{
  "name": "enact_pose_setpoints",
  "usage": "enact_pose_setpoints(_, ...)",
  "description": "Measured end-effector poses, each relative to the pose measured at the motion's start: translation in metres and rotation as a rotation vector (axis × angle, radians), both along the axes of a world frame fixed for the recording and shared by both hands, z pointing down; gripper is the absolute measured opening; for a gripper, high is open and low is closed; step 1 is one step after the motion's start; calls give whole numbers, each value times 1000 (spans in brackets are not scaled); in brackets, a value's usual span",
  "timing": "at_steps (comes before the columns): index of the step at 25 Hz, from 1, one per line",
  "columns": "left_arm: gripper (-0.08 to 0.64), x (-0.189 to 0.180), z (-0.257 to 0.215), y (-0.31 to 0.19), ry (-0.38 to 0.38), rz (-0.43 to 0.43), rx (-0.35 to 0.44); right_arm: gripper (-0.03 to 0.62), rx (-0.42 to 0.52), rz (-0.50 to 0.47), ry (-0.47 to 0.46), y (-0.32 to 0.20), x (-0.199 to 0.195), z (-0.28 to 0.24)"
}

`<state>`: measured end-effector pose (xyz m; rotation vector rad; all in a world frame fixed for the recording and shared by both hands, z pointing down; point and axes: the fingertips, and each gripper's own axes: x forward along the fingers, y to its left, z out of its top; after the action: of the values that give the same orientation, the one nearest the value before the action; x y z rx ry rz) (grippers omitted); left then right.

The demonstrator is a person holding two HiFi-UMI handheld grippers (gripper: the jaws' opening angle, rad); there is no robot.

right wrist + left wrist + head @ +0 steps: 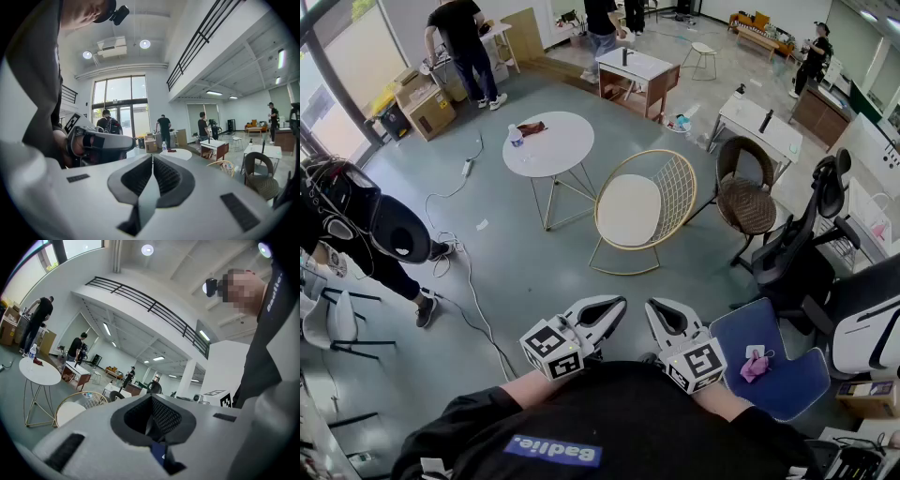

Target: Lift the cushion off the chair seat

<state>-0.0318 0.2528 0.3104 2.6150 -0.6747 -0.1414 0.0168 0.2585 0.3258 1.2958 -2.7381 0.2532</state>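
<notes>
A round cream cushion (628,208) lies on the seat of a gold wire chair (673,184) in the middle of the floor, well ahead of me. Both grippers are held close to my chest, far short of the chair. The left gripper (615,306) is shut with nothing between its pads, and so is the right gripper (653,308). In the left gripper view the closed left gripper (152,420) points level, with the cushion (69,411) low at the left. In the right gripper view the closed right gripper (152,174) fills the foreground, and the chair (225,166) is small at the right.
A white round table (562,155) with a bottle (517,138) stands left of the chair. A brown wicker chair (744,201) stands to its right. A blue seat (792,384) with a pink cloth (757,366) is near my right. A cable (464,281) runs over the floor. Several people stand around.
</notes>
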Motion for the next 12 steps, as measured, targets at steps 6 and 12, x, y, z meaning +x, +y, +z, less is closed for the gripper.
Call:
enact_pose_setpoints(6, 15, 1, 1, -1, -2, 0, -4, 34, -10, 3, -3, -1, 1, 2)
enact_pose_setpoints(12, 15, 2, 3, -4, -4, -13, -8, 34, -3, -13, -8, -4, 2, 1)
